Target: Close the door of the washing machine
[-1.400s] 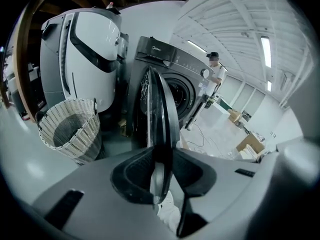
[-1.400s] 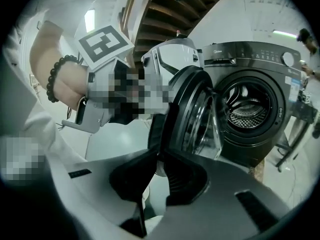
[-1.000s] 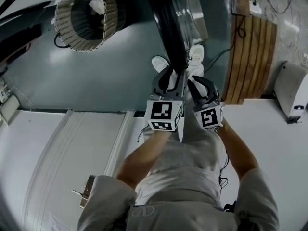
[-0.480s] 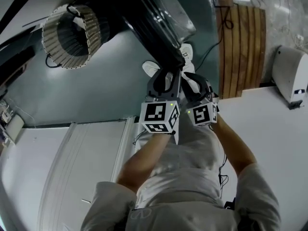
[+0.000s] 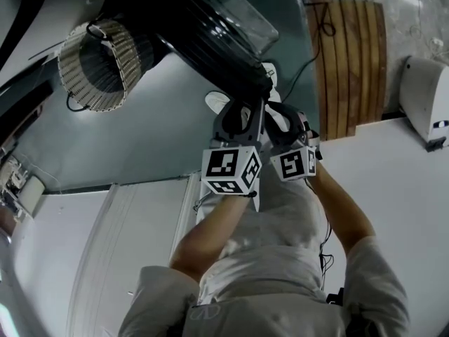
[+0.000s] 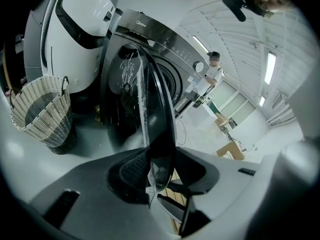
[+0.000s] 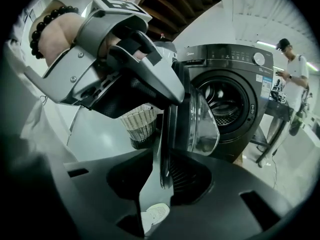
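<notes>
**Door** (image 5: pixel 228 41): dark round rim with a bulging glass bowl. It hangs open, swung out from the front of the washing machine (image 7: pixel 245 64) and standing edge-on to the person. The drum (image 7: pixel 227 101) behind it is uncovered, so the closing is not done.

**Left gripper** (image 5: pixel 245 112): pinched on the free edge of the door, with the rim filling the space between its pads. Judged purpose: a firm hold at the point farthest from the hinge, where a push turns the door most easily.

**Right gripper** (image 5: pixel 279 116): just beside the left one on the same edge. Its jaws stand spread astride the rim, with one ribbed pad against it and bare floor showing on the other side. It looks to be steadying and guiding more than clamping.

**Basket** (image 5: pixel 95 65): woven, upright on the floor beside the machine, out of the door's path as far as I can tell.

**Shoes** (image 5: pixel 219 99): white, planted near the door's lower edge, where the person stands close in.

**Wooden slats** (image 5: pixel 351 55): on the floor to the right, well apart.

**Bystander** (image 7: pixel 290 74): standing beyond the machine, not involved.
</notes>
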The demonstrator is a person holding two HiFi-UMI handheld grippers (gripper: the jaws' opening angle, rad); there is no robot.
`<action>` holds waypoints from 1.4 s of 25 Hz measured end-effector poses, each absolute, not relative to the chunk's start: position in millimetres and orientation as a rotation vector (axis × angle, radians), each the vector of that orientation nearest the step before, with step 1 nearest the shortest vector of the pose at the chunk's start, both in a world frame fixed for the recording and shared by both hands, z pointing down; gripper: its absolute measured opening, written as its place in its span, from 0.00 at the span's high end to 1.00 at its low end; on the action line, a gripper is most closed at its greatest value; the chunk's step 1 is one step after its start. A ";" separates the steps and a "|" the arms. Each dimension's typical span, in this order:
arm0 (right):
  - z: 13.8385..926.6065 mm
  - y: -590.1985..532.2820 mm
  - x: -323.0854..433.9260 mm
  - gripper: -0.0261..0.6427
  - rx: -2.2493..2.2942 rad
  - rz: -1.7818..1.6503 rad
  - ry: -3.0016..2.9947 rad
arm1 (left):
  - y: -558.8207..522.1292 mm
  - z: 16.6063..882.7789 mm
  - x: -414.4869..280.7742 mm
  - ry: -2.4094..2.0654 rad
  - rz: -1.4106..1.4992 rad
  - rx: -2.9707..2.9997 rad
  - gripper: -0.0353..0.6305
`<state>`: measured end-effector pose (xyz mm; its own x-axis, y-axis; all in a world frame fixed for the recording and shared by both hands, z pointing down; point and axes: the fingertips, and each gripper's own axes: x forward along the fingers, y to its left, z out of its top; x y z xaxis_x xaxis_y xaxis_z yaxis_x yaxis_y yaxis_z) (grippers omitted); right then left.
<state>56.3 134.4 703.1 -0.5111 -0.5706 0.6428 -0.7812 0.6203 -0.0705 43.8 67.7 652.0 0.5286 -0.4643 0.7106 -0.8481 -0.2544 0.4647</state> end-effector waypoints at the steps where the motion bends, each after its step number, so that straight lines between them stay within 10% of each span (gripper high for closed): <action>1: 703.1 130.0 59.4 0.80 1.069 0.470 -2.258 | 65.8 651.8 47.7 -1.070 0.553 1.896 0.72; 22: 702.5 72.3 135.9 0.86 1.252 0.436 -2.199 | 36.7 644.0 113.6 -0.833 0.426 2.021 0.73; 27: 702.4 64.6 145.6 0.86 1.250 0.431 -2.192 | 40.7 636.2 126.2 -0.729 0.422 2.110 0.94; 35: 703.0 51.4 161.6 0.86 1.273 0.427 -2.168 | 35.2 631.1 138.7 -0.669 0.436 2.241 0.94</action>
